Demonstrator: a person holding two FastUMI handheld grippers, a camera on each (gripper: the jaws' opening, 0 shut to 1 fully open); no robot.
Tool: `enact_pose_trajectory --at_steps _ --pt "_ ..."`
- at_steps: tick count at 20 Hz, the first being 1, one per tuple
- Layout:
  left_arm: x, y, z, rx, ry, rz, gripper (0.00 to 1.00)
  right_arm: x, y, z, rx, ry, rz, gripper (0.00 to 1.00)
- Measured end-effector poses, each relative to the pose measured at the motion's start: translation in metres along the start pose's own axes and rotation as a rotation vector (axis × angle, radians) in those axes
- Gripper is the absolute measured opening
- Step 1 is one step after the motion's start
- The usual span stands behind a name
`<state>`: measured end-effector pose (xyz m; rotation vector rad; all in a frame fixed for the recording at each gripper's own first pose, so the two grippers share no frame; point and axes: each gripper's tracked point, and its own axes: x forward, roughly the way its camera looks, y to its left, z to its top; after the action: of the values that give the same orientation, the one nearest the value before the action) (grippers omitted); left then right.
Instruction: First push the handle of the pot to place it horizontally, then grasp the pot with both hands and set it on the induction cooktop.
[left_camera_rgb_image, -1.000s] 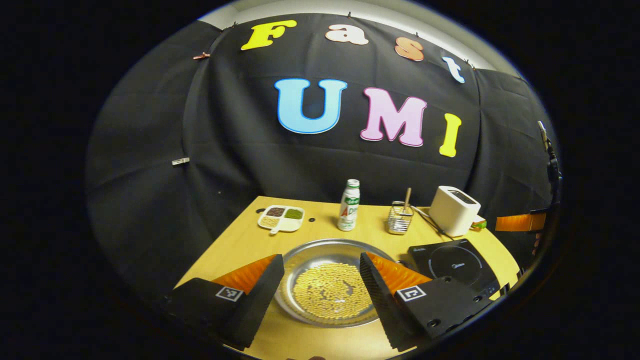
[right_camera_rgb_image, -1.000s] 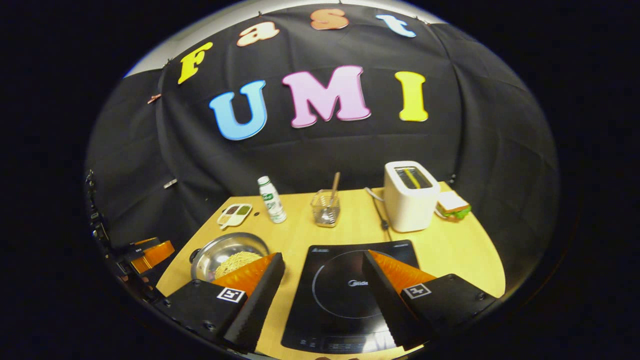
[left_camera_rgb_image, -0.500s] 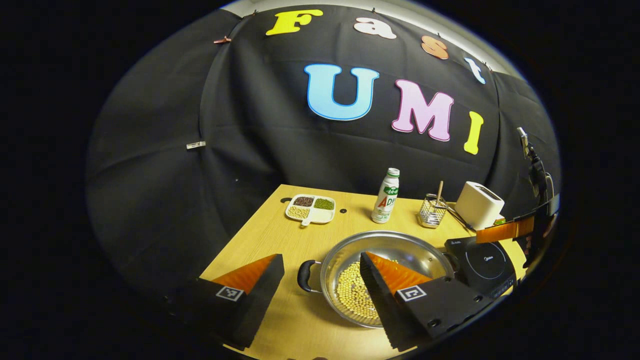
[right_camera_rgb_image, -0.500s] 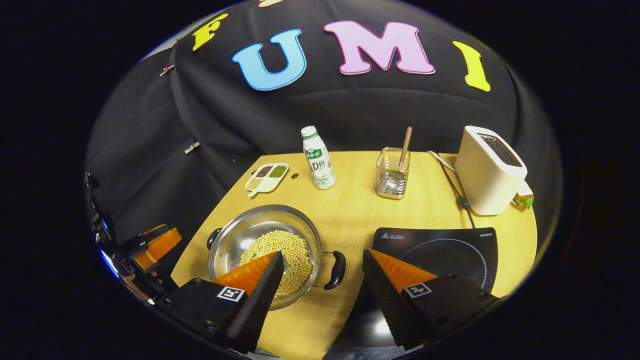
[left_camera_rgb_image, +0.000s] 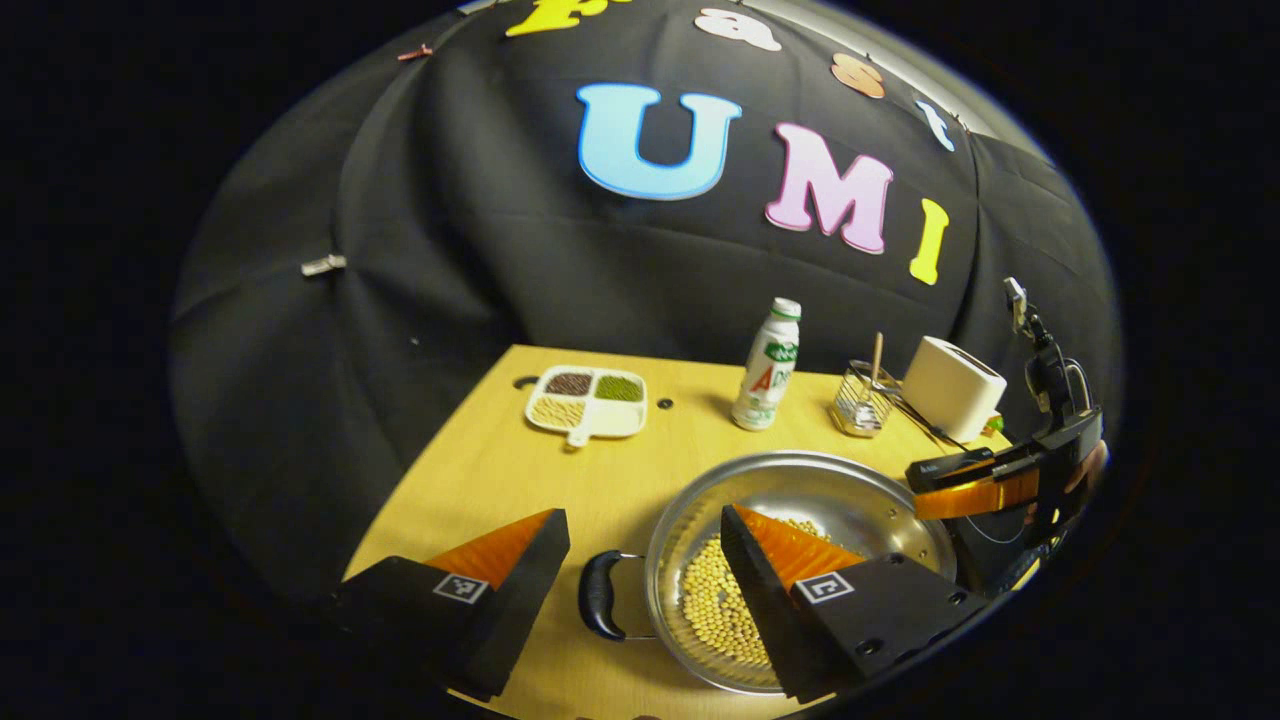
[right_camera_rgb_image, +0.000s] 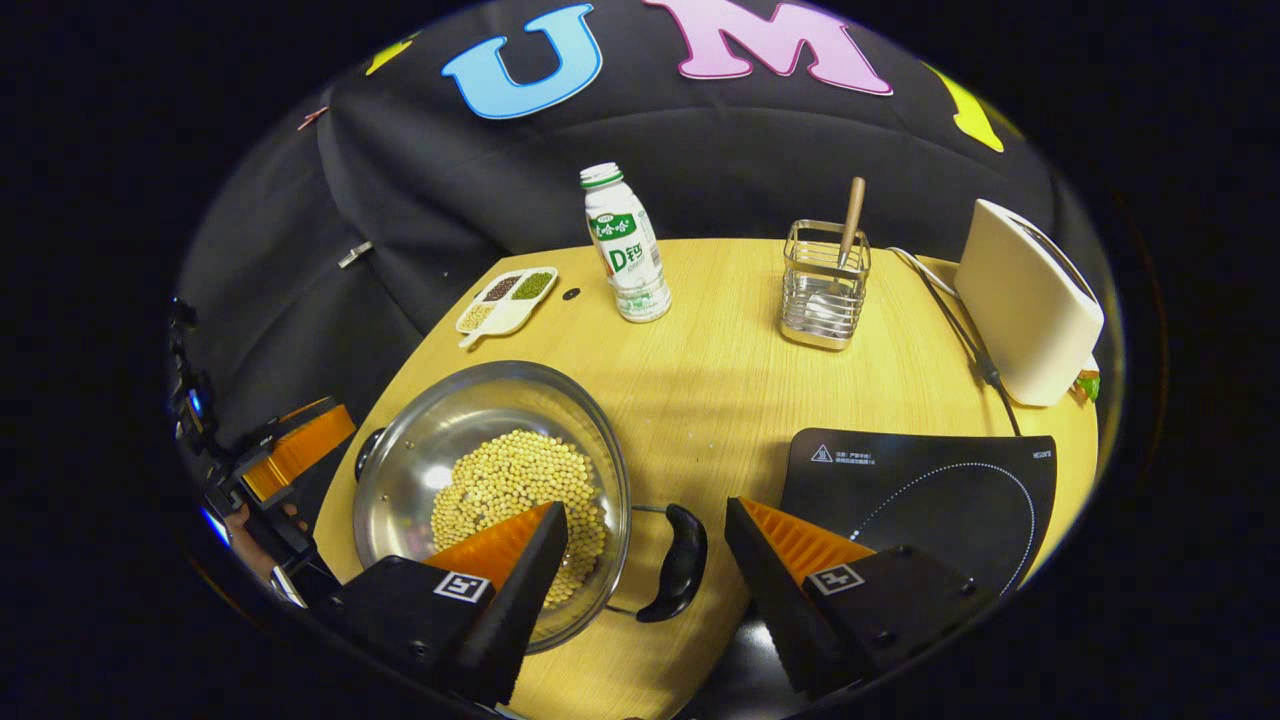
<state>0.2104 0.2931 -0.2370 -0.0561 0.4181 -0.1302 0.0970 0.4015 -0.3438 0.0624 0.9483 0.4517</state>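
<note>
A steel pot (left_camera_rgb_image: 830, 495) half full of yellow beans (left_camera_rgb_image: 715, 610) stands on the wooden table (left_camera_rgb_image: 500, 470). Its left black handle (left_camera_rgb_image: 595, 595) lies between the fingers of my open left gripper (left_camera_rgb_image: 640, 525), untouched. In the right gripper view the pot (right_camera_rgb_image: 470, 410) is at the left, and its right handle (right_camera_rgb_image: 680, 560) sits in the gap of my open right gripper (right_camera_rgb_image: 645, 510). The black induction cooktop (right_camera_rgb_image: 930, 490) lies to the right of the pot. The right gripper (left_camera_rgb_image: 985, 485) also appears beyond the pot's far side, and the left gripper (right_camera_rgb_image: 295, 455) shows at the pot's left.
At the back of the table stand a white drink bottle (right_camera_rgb_image: 625, 245), a wire holder (right_camera_rgb_image: 825, 290) with a wooden stick, and a white toaster (right_camera_rgb_image: 1025, 300) with its cable. A divided dish of beans (right_camera_rgb_image: 505, 300) lies at the back left.
Both grippers have come down and closer to the pot. Each pot handle now lies between a gripper's open fingers; the right gripper swung left, away from the cooktop.
</note>
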Motion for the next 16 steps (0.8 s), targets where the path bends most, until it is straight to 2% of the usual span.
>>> enact_pose_trajectory --at_steps 6,13,14,15,16 --pt "0.038 0.005 -0.031 -0.028 0.103 -0.035 0.96 0.022 0.014 -0.024 0.029 0.065 0.024 0.99" --pt "0.050 0.012 -0.061 -0.066 0.203 -0.083 0.94 0.043 0.009 -0.034 0.011 0.080 -0.038 0.96" --pt "0.050 0.008 -0.063 -0.067 0.213 -0.100 0.92 0.046 0.010 -0.036 0.007 0.082 -0.039 0.94" --pt "0.051 0.005 -0.065 -0.069 0.226 -0.109 0.91 0.048 0.013 -0.038 0.007 0.097 -0.033 0.87" --pt "0.051 0.007 -0.066 -0.069 0.233 -0.101 0.89 0.051 0.015 -0.043 0.002 0.114 -0.033 0.87"
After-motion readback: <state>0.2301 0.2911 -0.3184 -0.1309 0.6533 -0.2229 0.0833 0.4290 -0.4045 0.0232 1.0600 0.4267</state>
